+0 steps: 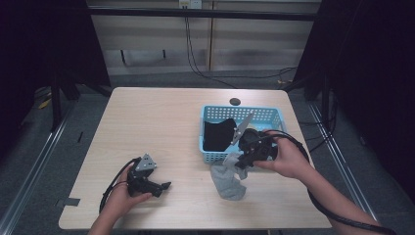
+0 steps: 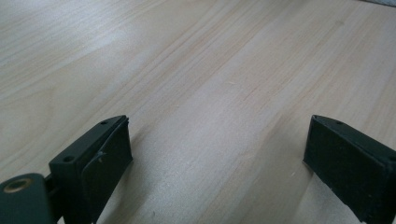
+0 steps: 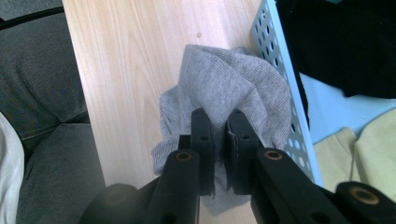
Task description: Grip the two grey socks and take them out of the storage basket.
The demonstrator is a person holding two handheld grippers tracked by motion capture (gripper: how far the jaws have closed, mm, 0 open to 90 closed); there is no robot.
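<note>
From the high view, the right gripper [image 1: 243, 165] sits at the near edge of a light blue basket [image 1: 210, 155] on the right half of the wooden desk [image 1: 156, 117]. A grey sock [image 1: 229, 182] hangs from it: the upper end is pinched at the gripper, and the rest spreads flat on the desk just in front of the basket's near wall. Inside the basket lies a black cloth [image 1: 218, 135]. The left gripper [image 1: 164, 186] is held low over the near left part of the desk, well apart from the sock and the basket, with nothing between its fingers

In the left gripper view, the two black fingers [image 2: 100, 158] stand wide apart, and bare desk wood [image 2: 205, 84] lies between and beyond them

In the right gripper view, the right gripper [image 3: 219, 140] has its fingers [image 3: 203, 135] drawn close together on a fold of the grey sock [image 3: 233, 84], with a thin slice of fabric squeezed in the narrow gap. The sock bunches up past the fingers, lying partly on the desk [image 3: 130, 56] and touching the basket's perforated wall [image 3: 275, 51]. Beyond that wall lie the black cloth [image 3: 345, 46] and a pale yellow cloth [image 3: 369, 154] on the basket's blue floor
</note>
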